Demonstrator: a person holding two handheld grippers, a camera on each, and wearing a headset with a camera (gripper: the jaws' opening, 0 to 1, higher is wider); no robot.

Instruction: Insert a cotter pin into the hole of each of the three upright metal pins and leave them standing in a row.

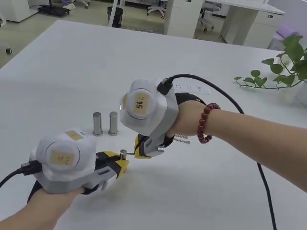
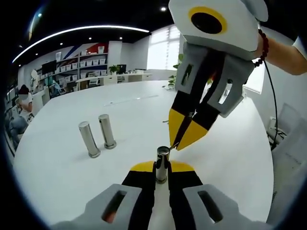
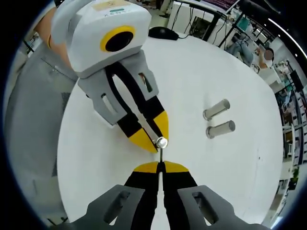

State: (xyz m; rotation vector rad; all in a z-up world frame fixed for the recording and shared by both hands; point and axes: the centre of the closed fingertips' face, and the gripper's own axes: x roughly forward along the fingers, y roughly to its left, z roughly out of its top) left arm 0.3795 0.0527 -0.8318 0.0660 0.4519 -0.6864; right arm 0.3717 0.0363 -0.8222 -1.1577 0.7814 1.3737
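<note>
Nearest us, our left gripper [image 1: 121,163] is clenched on one metal pin [image 1: 123,154], holding it upright between its yellow-tipped jaws over the white surface [image 1: 72,72]. Our right gripper [image 1: 140,152] faces it tip to tip, pinched closed on a thin cotter pin [image 3: 160,154] whose free end reaches the top of that metal pin, though we cannot tell whether it sits in the hole. Beyond the left gripper, two other metal pins [image 1: 97,123] stand upright side by side on the surface, close together but not touching.
</note>
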